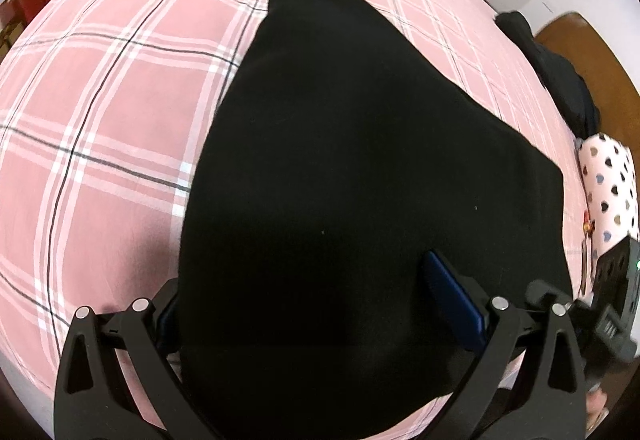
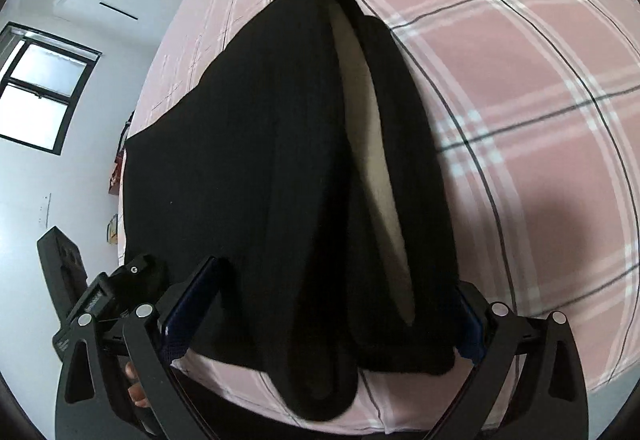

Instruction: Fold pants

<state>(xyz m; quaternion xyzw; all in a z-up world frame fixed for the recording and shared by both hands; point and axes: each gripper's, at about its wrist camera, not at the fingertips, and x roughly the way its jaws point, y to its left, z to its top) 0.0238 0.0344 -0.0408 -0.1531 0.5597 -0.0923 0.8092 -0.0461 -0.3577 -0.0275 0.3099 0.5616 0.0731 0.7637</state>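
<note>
- The black pants (image 1: 360, 180) lie on the bed (image 1: 104, 128) with its pink plaid sheet, laid lengthwise away from both cameras; the near end hangs at the bed's front edge between the two tools.
- The left tool (image 1: 320, 304) has its fingers spread wide, with cloth filling the space between them — one blue pad (image 1: 452, 300) rests on top of the fabric, the other is hidden at the cloth's left edge. It does not look clamped.
- The right tool (image 2: 320, 304) is likewise spread, its pads flanking the near end of the pants. A pale strip of lining (image 2: 372, 144) shows in a long gap between the two dark layers.
- My reading: this is the grasp of the near end before a lengthwise fold toward the far end.
- To do it well, each tool should close on all layers at a corner, not just the top one.
- Lift both corners level and carry them over together, so the edges meet squarely and the pale gap closes up.
- Other dark clothing (image 1: 560, 80) lies at the bed's far right, well apart.
</note>
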